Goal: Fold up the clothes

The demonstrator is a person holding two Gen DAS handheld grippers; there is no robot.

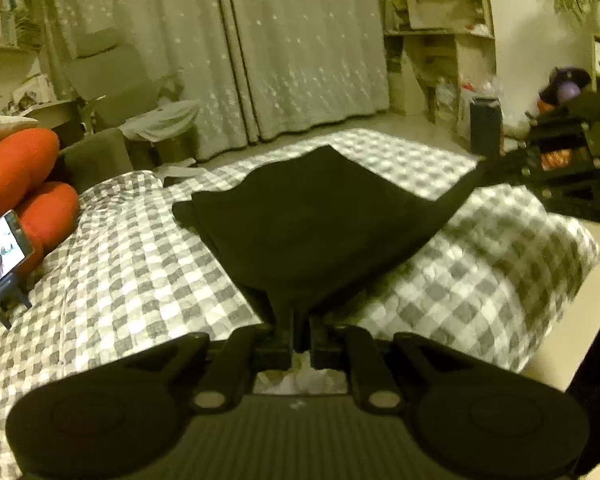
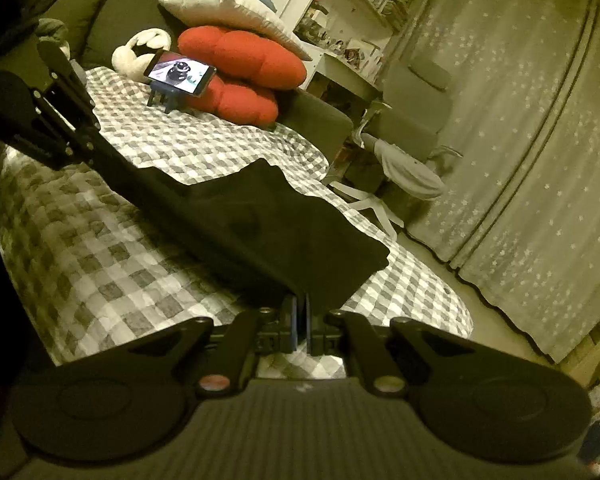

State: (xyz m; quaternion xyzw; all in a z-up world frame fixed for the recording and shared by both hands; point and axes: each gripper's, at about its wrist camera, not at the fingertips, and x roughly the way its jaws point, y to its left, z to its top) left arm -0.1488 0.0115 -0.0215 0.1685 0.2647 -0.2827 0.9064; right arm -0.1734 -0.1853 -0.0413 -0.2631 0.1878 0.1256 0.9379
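A black garment (image 1: 320, 216) lies partly folded on the grey-and-white checked bedspread (image 1: 140, 264), its near edge lifted and stretched between both grippers. My left gripper (image 1: 301, 320) is shut on one near corner of the cloth. In the right wrist view that same gripper (image 2: 94, 150) shows at the upper left, with the fabric running taut from it. My right gripper (image 2: 301, 312) is shut on the other near corner of the garment (image 2: 268, 224). It appears in the left wrist view at the far right (image 1: 496, 166), pulling the cloth into a point.
Red cushions (image 2: 240, 60) and a white pillow (image 2: 228, 12) are stacked at the head of the bed, with a lit phone on a small stand (image 2: 180, 72) in front of them. The bed's edge drops to the floor beside the curtains (image 1: 284, 52). A dark cylinder (image 1: 486, 124) stands on the floor.
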